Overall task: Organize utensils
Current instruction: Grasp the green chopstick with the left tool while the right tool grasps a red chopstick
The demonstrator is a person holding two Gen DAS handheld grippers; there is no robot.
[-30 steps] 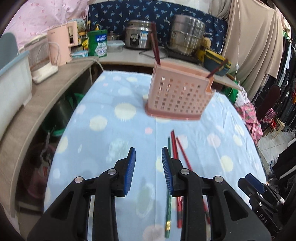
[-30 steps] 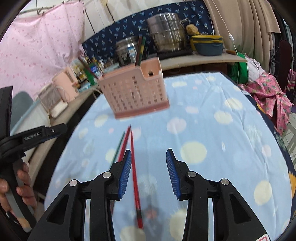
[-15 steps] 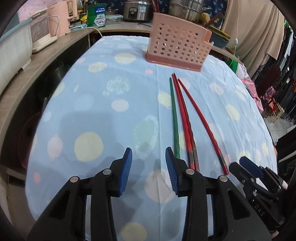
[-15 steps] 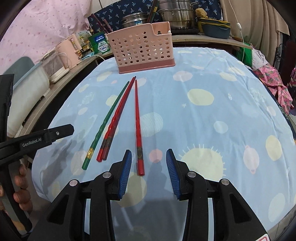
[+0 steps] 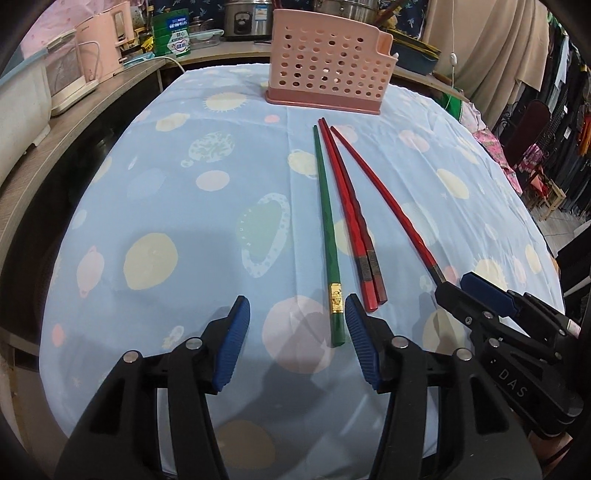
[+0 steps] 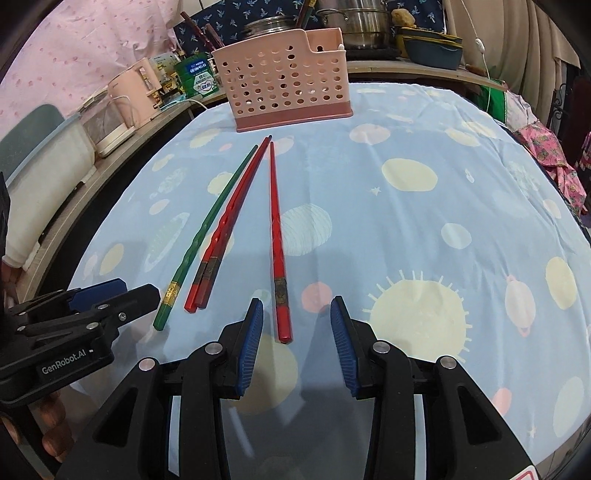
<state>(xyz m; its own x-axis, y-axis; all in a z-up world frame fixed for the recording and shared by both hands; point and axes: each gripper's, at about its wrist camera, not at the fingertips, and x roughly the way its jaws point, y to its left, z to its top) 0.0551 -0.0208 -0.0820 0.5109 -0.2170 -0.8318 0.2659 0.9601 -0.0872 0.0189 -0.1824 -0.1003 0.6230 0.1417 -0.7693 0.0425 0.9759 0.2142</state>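
A green chopstick, a pair of red chopsticks and a single red chopstick lie side by side on the blue tablecloth, tips toward a pink perforated utensil holder. My left gripper is open, its jaws around the green chopstick's near end. My right gripper is open around the single red chopstick's near end, and also shows in the left wrist view.
The table has rounded edges falling off near and to the sides. A wooden counter with a pink kettle runs along the left. Pots stand behind the holder. Clothes hang at the right.
Both grippers pulled back from near the holder to the chopsticks' near ends and lowered toward the cloth. Both stayed open. The chopsticks have not moved.
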